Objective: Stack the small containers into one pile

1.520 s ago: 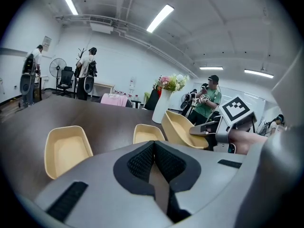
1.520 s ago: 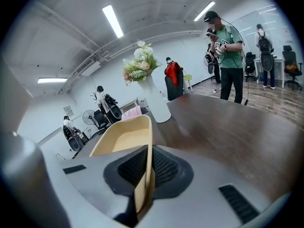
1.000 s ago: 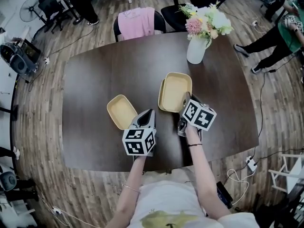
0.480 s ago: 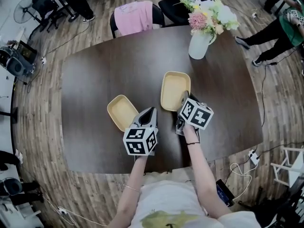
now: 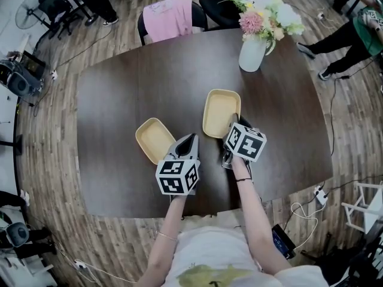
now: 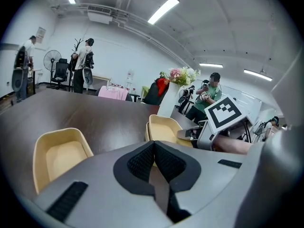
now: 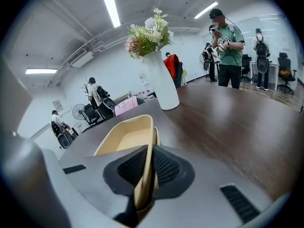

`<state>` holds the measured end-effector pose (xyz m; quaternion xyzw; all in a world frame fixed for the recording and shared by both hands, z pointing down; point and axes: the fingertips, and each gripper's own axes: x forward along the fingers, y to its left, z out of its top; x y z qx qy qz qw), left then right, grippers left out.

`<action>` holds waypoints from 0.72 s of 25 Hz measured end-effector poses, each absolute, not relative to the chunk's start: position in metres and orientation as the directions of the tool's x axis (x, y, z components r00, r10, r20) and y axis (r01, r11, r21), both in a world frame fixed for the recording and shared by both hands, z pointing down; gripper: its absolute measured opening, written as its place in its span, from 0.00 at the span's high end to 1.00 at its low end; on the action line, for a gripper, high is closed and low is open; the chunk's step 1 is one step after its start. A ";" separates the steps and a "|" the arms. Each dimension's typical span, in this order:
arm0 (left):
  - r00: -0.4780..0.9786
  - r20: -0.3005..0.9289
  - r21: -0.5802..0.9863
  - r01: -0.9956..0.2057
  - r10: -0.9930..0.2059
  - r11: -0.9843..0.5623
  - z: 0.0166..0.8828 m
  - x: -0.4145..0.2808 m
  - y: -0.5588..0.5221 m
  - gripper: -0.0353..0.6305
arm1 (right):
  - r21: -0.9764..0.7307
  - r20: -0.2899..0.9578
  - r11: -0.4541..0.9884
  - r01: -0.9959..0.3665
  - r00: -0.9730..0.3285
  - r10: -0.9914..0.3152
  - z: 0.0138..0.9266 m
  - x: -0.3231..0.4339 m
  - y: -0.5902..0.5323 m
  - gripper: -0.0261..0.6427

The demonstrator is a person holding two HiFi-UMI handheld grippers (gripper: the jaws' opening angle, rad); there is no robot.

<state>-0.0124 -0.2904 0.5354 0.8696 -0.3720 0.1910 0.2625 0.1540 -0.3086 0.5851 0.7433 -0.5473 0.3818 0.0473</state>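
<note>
The right gripper (image 7: 145, 169) is clamped on the near rim of a pale yellow rectangular plastic container (image 5: 220, 111). This container sits nested in a lower matching container (image 6: 148, 127) mid-way across the dark brown wooden table (image 5: 131, 82). A lone yellow container (image 5: 152, 139) lies to the left, just beside the left gripper (image 5: 189, 139), whose jaws are pressed together on nothing. A white vase of flowers (image 5: 251, 51) stands beyond, well apart. A second ago the held container sat tilted and offset over the lower one; now their rims line up.

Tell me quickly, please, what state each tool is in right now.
Left tool: closed, holding nothing.
Right tool: closed on the rim of the tan container.
</note>
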 end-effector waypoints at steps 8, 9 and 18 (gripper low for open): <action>0.657 0.521 0.315 -0.742 -0.545 -0.593 0.533 -0.014 -0.288 0.91 | -0.321 0.618 -0.359 -0.876 0.093 -0.781 0.585 0.147 -0.309 0.90; 0.657 0.520 0.314 -0.741 -0.546 -0.593 0.533 -0.015 -0.288 0.91 | -0.308 0.618 -0.356 -0.882 0.099 -0.780 0.585 0.146 -0.309 0.90; 0.650 0.498 0.306 -0.751 -0.574 -0.585 0.526 -0.020 -0.283 0.91 | -0.247 0.592 -0.329 -0.911 0.126 -0.796 0.578 0.145 -0.301 0.72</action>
